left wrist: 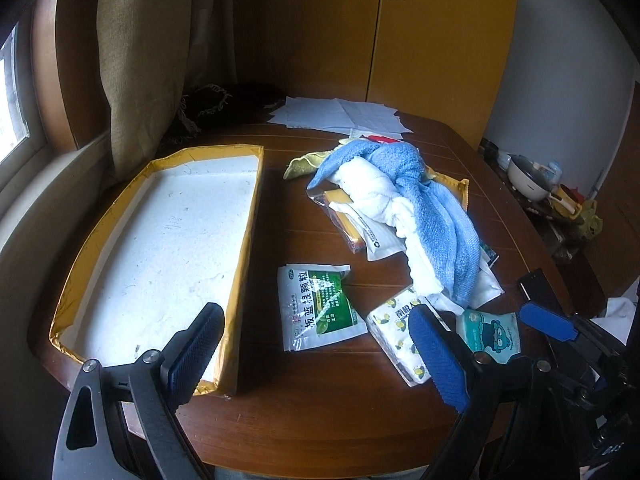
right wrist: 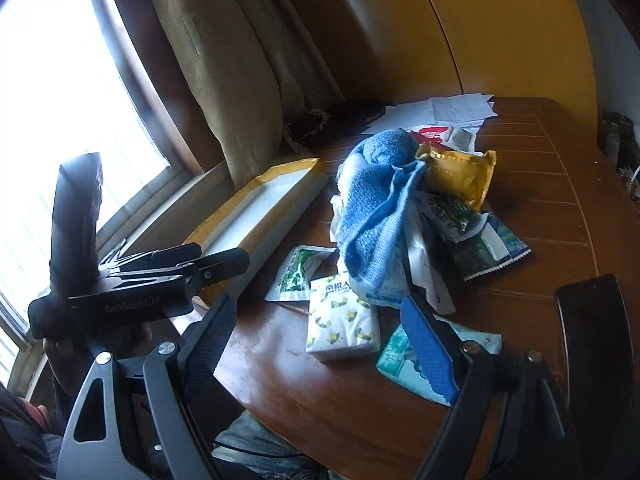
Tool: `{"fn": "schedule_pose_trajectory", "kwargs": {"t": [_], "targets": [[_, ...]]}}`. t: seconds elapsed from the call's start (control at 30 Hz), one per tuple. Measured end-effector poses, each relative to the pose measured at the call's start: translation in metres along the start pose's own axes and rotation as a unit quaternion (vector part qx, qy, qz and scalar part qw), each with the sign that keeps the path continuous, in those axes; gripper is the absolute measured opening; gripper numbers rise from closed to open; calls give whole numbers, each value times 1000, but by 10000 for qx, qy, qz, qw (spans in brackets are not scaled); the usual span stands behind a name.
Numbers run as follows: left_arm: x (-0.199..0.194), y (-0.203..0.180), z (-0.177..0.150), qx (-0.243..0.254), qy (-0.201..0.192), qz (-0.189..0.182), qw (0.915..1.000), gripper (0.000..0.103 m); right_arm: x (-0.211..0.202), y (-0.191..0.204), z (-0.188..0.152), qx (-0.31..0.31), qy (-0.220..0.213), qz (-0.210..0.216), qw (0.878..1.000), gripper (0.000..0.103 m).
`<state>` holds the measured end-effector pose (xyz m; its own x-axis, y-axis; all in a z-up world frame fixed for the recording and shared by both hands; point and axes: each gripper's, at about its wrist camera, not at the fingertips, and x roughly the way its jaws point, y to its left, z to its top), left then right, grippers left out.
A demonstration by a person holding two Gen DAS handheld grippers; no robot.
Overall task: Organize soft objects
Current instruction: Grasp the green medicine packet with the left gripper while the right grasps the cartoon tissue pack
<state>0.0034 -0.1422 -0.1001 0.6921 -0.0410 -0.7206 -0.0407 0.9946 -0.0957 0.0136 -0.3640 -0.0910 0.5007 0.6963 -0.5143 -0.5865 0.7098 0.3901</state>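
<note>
A shallow white tray with yellow walls (left wrist: 240, 236) lies on the left of the brown table; it also shows in the right wrist view (right wrist: 280, 184). A pile of soft things lies to its right: a blue towel (left wrist: 432, 200) (right wrist: 376, 216) over a white cloth (left wrist: 372, 184), and a yellow cloth (left wrist: 304, 162). In front lie a green-and-white sachet (left wrist: 318, 306), a lemon-print tissue pack (left wrist: 394, 334) (right wrist: 342, 326) and a teal bear packet (left wrist: 490, 332) (right wrist: 394, 354). My left gripper (left wrist: 316, 354) is open and empty above the sachet. My right gripper (right wrist: 320, 348) is open and empty over the tissue pack.
Loose papers (left wrist: 340, 114) lie at the table's far edge before a yellow cupboard (left wrist: 432, 40). A curtain (left wrist: 144, 60) and window are at left. A yellow snack bag (right wrist: 460, 176) and green packets (right wrist: 480, 240) sit beside the towel. A dark phone (right wrist: 592, 344) lies at right.
</note>
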Motion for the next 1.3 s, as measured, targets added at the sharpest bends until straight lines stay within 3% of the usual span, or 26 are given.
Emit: {"fn": "schedule_pose_trajectory", "kwargs": {"t": [0.27, 0.6, 0.83, 1.3], "targets": [[0, -11, 2, 61, 116, 179, 9998, 95, -11, -3, -5, 17, 331, -785, 9964, 84], [-3, -13, 0, 112, 119, 360, 9992, 95, -15, -8, -7, 40, 409, -954, 9946, 84], [-9, -7, 0, 87, 80, 251, 9996, 95, -13, -11, -9, 68, 451, -1106, 9928, 84], [8, -11, 7, 166, 491, 51, 9986, 76, -8, -25, -7, 207, 510, -1183, 9914, 84]]}}
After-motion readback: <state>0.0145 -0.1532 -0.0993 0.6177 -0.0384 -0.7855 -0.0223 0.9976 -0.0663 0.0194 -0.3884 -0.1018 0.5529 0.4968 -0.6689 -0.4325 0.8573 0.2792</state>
